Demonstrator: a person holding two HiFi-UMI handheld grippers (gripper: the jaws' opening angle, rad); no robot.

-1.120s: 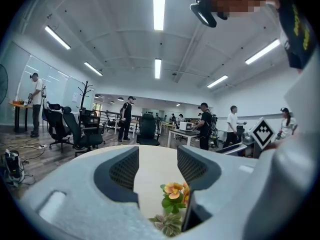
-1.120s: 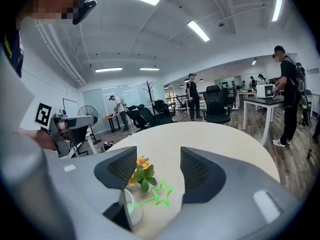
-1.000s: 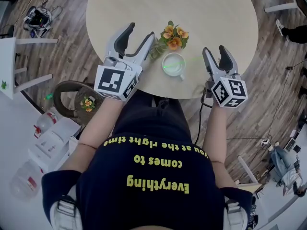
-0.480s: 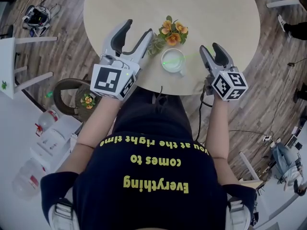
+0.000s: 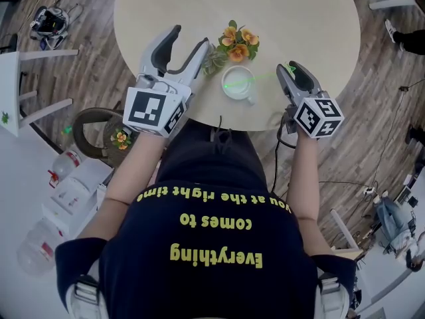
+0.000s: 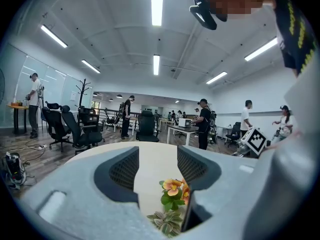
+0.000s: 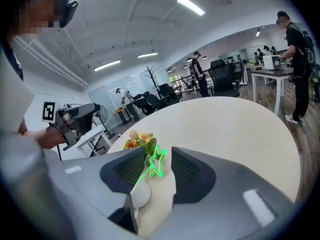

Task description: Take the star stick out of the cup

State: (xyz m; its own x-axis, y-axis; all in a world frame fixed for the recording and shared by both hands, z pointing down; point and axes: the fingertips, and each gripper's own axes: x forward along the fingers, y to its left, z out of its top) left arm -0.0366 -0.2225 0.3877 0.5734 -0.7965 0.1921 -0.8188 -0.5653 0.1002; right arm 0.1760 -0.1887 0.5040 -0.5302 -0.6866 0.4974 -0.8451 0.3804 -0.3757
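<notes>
Grasping step: the right tool (image 5: 293, 70) is closing around the star stick (image 7: 158, 160).
The stick leans from the cup (image 5: 238, 85) toward 3 o'clock and is not yet pinched; next, finish closing and lift. The left tool (image 5: 188, 37) is spread, holding nothing.

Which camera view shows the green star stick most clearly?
The right gripper view: the star stick shows sharp between the closing jaws of the right gripper. The head view gives only a thin green line from the cup. The left gripper view misses it.
</notes>
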